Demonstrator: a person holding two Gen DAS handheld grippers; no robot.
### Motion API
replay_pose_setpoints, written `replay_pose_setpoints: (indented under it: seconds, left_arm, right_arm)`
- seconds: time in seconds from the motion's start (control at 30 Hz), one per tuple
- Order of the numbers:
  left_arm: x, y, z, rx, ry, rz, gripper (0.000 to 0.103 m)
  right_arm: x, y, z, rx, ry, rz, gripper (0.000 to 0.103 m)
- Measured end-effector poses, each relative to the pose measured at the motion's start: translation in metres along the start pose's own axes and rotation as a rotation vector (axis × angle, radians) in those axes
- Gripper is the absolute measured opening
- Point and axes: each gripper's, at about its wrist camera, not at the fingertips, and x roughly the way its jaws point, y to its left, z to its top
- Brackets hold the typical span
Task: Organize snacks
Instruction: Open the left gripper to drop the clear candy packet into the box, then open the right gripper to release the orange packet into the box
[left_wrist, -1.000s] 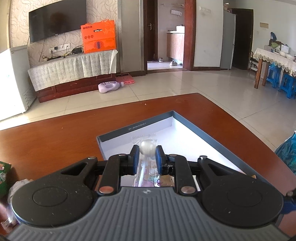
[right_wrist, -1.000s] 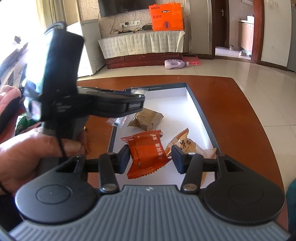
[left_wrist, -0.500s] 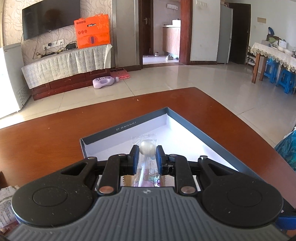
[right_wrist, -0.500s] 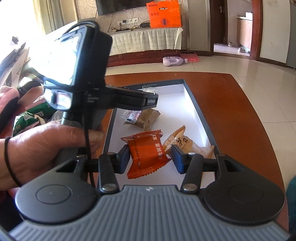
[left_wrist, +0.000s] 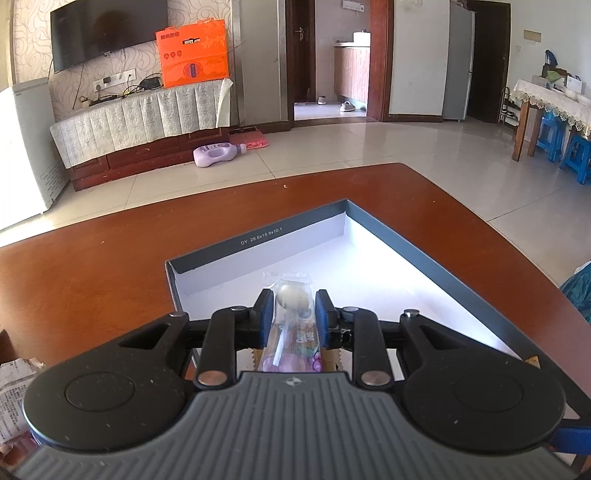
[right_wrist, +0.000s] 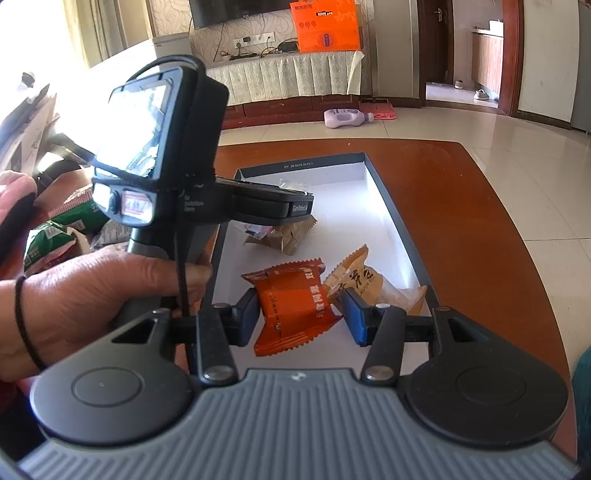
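A lollipop (left_wrist: 292, 297) in a clear wrapper sits between the jaws of my left gripper (left_wrist: 294, 310), low over the near left part of the white-floored, grey-rimmed box (left_wrist: 258, 240). The jaws are opening, and thin gaps show beside the candy ball. In the right wrist view the left gripper (right_wrist: 301, 208), held by a hand (right_wrist: 92, 295), reaches over the box's (right_wrist: 391, 206) left side. My right gripper (right_wrist: 300, 317) is shut on an orange-red snack packet (right_wrist: 291, 306) above the box's near end.
A tan packet (right_wrist: 369, 284) and a brown packet (right_wrist: 291, 236) lie inside the box. Green snack bags (right_wrist: 55, 236) and white wrappers (left_wrist: 14, 387) lie on the brown table (left_wrist: 92, 266) left of the box. The table edge curves off at the right.
My left gripper has moved forward and down into the box with the lollipop. Its jaws have parted slightly. The right gripper and its orange-red packet have not moved.
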Motion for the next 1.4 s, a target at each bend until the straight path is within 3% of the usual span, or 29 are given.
replay_pose_setpoints:
  seconds: [0.43,0.97,1.4]
  left_arm:
    - [-0.031,0.000,-0.001,0.017,-0.033,0.003,0.063]
    - [-0.085,0.016,-0.034,-0.015,-0.051,-0.008,0.063]
    - [-0.135,0.042,-0.049,-0.044,-0.059,-0.009,0.063]
  right_arm:
    - [0.004,0.001,-0.002,0.011,0.004,-0.015,0.052]
    - [0.016,-0.009,0.000,0.054,-0.030,-0.077,0.052]
    - [0.033,0.005,0.008,0.022,-0.033,-0.104,0.052]
